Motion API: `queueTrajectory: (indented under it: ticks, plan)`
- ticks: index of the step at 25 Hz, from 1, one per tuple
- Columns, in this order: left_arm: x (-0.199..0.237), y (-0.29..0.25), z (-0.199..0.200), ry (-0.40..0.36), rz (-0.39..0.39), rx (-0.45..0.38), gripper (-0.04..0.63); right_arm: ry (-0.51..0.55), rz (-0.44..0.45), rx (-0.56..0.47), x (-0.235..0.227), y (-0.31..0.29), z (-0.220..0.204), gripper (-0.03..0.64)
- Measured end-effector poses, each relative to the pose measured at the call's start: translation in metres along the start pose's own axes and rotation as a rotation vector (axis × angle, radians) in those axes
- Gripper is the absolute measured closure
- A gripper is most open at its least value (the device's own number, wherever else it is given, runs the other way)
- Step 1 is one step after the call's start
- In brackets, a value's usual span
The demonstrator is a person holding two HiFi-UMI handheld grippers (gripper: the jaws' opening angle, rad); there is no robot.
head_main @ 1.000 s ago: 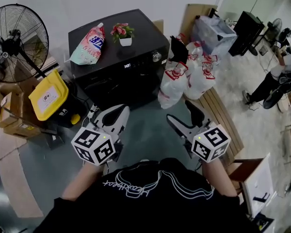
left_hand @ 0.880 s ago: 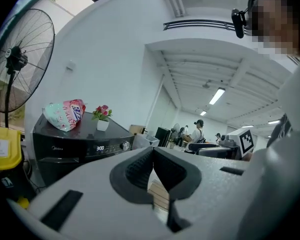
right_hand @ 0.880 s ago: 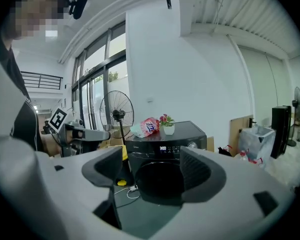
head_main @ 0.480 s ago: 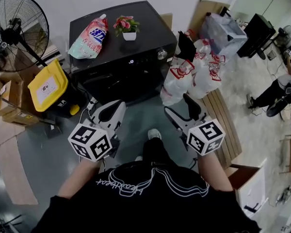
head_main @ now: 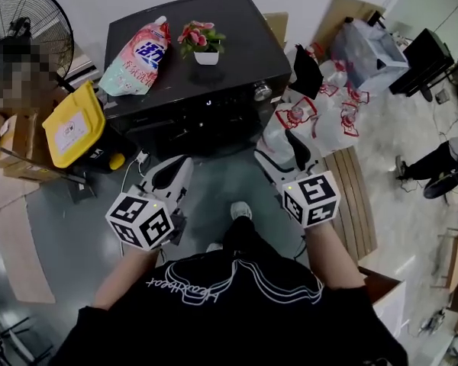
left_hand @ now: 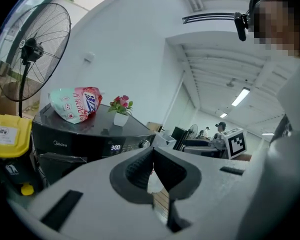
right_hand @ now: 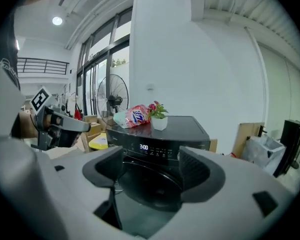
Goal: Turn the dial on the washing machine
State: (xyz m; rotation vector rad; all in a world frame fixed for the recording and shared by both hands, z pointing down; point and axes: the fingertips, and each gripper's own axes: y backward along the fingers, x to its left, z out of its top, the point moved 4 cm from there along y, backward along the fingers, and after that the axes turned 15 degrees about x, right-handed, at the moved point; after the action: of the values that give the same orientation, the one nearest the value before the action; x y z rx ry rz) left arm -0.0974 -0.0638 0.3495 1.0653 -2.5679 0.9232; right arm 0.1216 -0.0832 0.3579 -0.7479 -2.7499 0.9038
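Note:
The black washing machine [head_main: 240,40] stands at the top of the head view, with its silver dial [head_main: 261,91] at the right end of the front panel. My left gripper [head_main: 182,164] hangs shut and empty in front of the machine's door, well short of it. Off to the right, my right gripper [head_main: 282,152] is open and empty, below the dial and apart from it. In the left gripper view the shut left gripper [left_hand: 152,156] points just right of the dial [left_hand: 143,143]. Between the open jaws of the right gripper [right_hand: 151,171] I see the machine's panel [right_hand: 155,149] and door.
A detergent bag [head_main: 137,48] and a small flower pot [head_main: 204,43] sit on the machine's top. A standing fan [head_main: 27,36] and a yellow-lidded bin [head_main: 75,124] are at its left. White plastic bags [head_main: 313,113] and wooden slats [head_main: 351,189] crowd its right. A person [head_main: 443,166] crouches far right.
The person has stepped toward the machine, and a shoe now shows below. Both grippers have come nearer to its front, the right one up toward the dial's side.

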Motion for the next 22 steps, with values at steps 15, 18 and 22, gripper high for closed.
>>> queueTrajectory:
  ticks: [15,18,22]
  plan:
    - [0.037,-0.056,0.038,0.066,0.107,0.006,0.591,0.106,-0.086,0.133,-0.085,-0.121,0.005,0.278]
    - [0.043,-0.065,0.04,0.08,0.127,0.01,0.591,0.106,-0.102,0.146,-0.098,-0.138,0.001,0.284]
    - [0.051,-0.074,0.038,0.096,0.16,0.018,0.591,0.091,-0.107,0.169,-0.112,-0.162,-0.007,0.29]
